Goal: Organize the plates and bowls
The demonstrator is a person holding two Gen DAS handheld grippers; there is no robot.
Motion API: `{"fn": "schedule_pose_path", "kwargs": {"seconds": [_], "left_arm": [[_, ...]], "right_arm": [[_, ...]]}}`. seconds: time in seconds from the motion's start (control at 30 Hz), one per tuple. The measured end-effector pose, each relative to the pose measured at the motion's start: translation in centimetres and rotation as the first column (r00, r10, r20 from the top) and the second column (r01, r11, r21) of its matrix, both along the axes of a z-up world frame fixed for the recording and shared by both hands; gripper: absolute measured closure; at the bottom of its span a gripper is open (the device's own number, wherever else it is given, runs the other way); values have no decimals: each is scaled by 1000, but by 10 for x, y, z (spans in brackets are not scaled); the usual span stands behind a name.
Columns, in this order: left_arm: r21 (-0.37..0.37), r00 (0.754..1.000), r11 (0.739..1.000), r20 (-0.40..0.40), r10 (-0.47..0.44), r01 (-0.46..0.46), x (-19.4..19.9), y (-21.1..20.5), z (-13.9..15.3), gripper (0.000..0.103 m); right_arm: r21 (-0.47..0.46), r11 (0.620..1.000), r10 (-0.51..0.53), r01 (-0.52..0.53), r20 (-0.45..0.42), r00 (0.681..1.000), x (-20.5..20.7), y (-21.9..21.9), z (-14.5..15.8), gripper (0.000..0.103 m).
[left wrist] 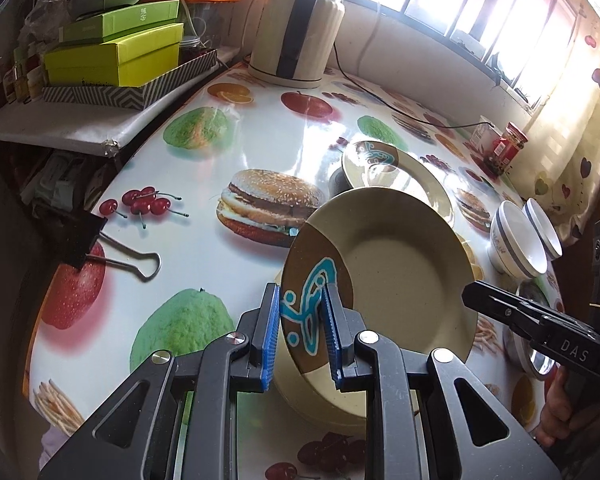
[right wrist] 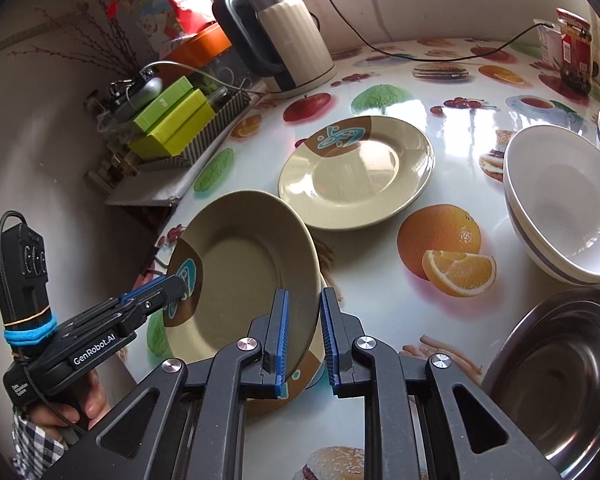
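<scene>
Both grippers hold 1 tilted beige plate (right wrist: 252, 264) above the fruit-print table (left wrist: 204, 248). The left gripper (left wrist: 302, 320) is narrowly parted and clamps the plate's patterned near-left rim. The right gripper (right wrist: 304, 332) is almost closed and pinches the plate's right rim. A second plate (right wrist: 356, 172) lies flat farther back. 2 white bowls (right wrist: 560, 204) stand at the right, and a steel bowl (right wrist: 556, 380) sits near right.

A home kitchen: fruit-print oilcloth table (left wrist: 260, 128), electric kettle (left wrist: 296, 24), condiment jar (left wrist: 510, 142) by the window (left wrist: 460, 0).
</scene>
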State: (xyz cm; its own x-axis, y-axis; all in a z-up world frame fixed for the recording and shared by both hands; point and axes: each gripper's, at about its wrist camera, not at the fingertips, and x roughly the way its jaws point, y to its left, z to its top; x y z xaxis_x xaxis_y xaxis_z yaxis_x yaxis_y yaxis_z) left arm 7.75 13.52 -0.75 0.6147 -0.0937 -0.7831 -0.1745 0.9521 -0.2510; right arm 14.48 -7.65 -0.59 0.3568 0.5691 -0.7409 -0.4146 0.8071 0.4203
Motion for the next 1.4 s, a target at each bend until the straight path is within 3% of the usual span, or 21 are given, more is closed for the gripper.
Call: {"fn": "schedule_pose_path", "kwargs": {"seconds": [1.4], "left_arm": [[14,998,1000,-57,20,-19,-8,-2,-15,81]], "right_arm": [[-51,999,13,-16,-48,999,-8,8,-22,85]]}}
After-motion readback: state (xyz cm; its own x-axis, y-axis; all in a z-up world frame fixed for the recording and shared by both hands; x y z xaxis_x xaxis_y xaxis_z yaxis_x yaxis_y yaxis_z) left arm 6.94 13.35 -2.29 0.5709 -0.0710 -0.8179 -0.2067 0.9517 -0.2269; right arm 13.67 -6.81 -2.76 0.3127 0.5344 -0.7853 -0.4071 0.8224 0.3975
